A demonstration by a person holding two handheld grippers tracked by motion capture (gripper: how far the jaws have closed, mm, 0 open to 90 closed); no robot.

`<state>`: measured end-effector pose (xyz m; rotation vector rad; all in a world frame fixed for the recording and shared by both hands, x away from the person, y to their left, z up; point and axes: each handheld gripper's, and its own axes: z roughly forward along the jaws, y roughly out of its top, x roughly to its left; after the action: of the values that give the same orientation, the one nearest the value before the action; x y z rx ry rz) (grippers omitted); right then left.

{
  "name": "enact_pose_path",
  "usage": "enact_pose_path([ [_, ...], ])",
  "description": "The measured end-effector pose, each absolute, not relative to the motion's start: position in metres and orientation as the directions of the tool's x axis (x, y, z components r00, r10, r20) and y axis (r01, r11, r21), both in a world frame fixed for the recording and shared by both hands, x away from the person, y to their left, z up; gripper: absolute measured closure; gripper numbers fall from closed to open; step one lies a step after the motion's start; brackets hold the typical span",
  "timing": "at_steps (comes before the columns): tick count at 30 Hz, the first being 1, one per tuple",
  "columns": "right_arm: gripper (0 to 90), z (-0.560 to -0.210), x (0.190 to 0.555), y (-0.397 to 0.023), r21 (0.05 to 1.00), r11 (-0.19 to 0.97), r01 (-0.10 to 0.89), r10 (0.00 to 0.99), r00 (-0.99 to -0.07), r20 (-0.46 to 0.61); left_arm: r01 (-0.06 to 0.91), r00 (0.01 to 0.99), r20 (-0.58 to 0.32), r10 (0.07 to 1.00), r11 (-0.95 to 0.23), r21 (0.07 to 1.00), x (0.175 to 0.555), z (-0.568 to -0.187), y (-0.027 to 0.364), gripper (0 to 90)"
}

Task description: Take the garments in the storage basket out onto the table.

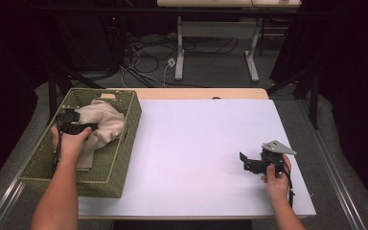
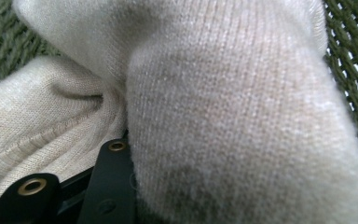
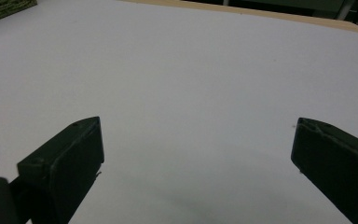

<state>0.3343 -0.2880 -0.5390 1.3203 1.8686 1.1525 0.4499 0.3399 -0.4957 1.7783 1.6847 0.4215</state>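
Note:
A beige knitted cloth [image 1: 108, 122] lies bunched in the olive woven basket [image 1: 124, 143] at the table's left. My left gripper [image 1: 88, 127] reaches into the basket from its left side and is shut on a fold of that cloth. In the left gripper view the cloth [image 2: 237, 116] bulges over the jaws, hiding one of them, with the basket weave [image 2: 349, 46] behind. My right gripper [image 1: 243, 162] hovers low over the white table top [image 1: 196, 134] at the right, pointing left. Its jaws stand wide apart with nothing between them [image 3: 198, 149].
The basket's corner [image 3: 4, 9] shows at the far left of the right gripper view. A wooden table edge [image 1: 201, 93] runs along the back. Beyond it are cables on the floor and another table's white legs [image 1: 179, 52].

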Motion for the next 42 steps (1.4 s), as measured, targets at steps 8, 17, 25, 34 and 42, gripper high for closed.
enact_pose_path([
  [8, 2.2, -0.539, 0.334, -0.288, 0.886, 0.14, 0.443, 0.939, -0.343, 0.023, 0.736, 0.134, -0.209, 0.969, 0.044, 0.675, 0.443, -0.486, 0.336, 60.5],
  [17, 2.2, -0.539, 0.333, -0.287, 0.889, 0.126, 0.44, 0.941, -0.338, 0.034, 0.684, 0.142, -0.246, 0.959, 0.084, 0.724, 0.43, -0.476, 0.332, 60.8],
  [25, 2.2, -0.539, 0.333, -0.288, 0.891, 0.132, 0.435, 0.94, -0.341, 0.028, 0.639, 0.159, -0.251, 0.955, 0.094, 0.763, 0.416, -0.461, 0.333, 60.9],
  [34, 2.2, -0.539, 0.333, -0.288, 0.891, 0.13, 0.435, 0.94, -0.34, 0.029, 0.597, 0.175, -0.255, 0.951, 0.104, 0.796, 0.401, -0.452, 0.338, 60.9],
  [42, 2.3, -0.539, 0.333, -0.287, 0.889, 0.129, 0.439, 0.941, -0.338, 0.031, 0.569, 0.177, -0.268, 0.947, 0.124, 0.813, 0.391, -0.448, 0.341, 60.9],
])
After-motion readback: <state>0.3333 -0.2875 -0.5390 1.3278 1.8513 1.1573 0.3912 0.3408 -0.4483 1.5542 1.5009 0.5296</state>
